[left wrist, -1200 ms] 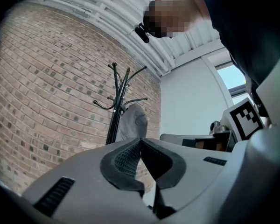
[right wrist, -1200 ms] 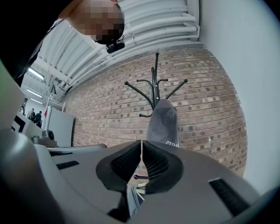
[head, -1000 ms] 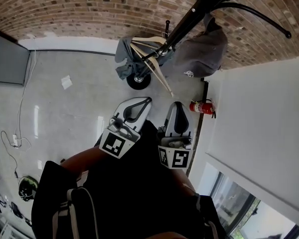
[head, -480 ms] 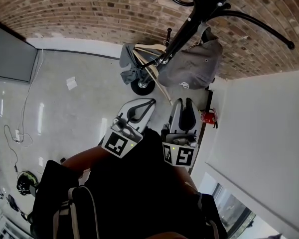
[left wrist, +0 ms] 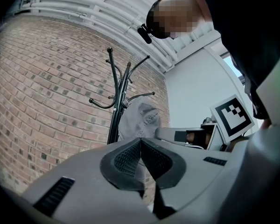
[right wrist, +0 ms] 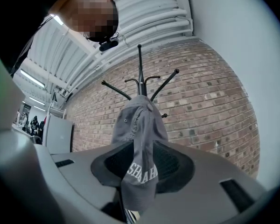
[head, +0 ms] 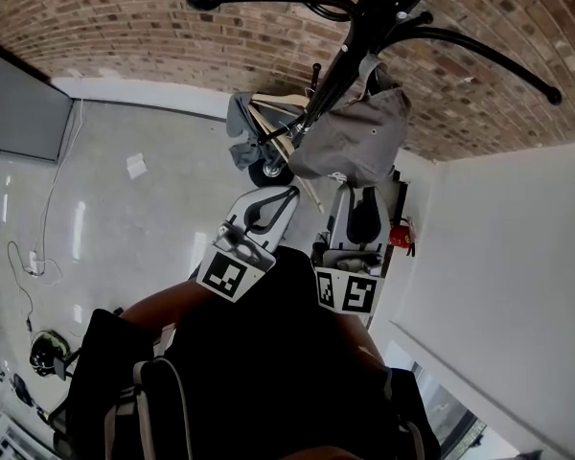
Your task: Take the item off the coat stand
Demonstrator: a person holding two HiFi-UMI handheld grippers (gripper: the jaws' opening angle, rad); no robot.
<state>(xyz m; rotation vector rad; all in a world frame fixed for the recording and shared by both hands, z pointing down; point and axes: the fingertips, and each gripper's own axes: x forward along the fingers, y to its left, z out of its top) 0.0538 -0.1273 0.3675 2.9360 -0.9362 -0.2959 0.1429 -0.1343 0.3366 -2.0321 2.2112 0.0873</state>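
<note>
1. Our right gripper (right wrist: 142, 149) has its jaws standing wide, having just been opening. The brim of the grey fabric baseball cap (right wrist: 139, 125) hangs in the gap, and neither pad presses on it.
2. We see the cap hanging on a hook of the black metal coat stand (right wrist: 139, 71). Its long axis is vertical, crown up, and the brim with white lettering points down.
3. Our left gripper (left wrist: 140, 146) is closed, pads meeting, with nothing between them.
4. A red brick wall (right wrist: 205, 106) stands behind the stand.
</note>
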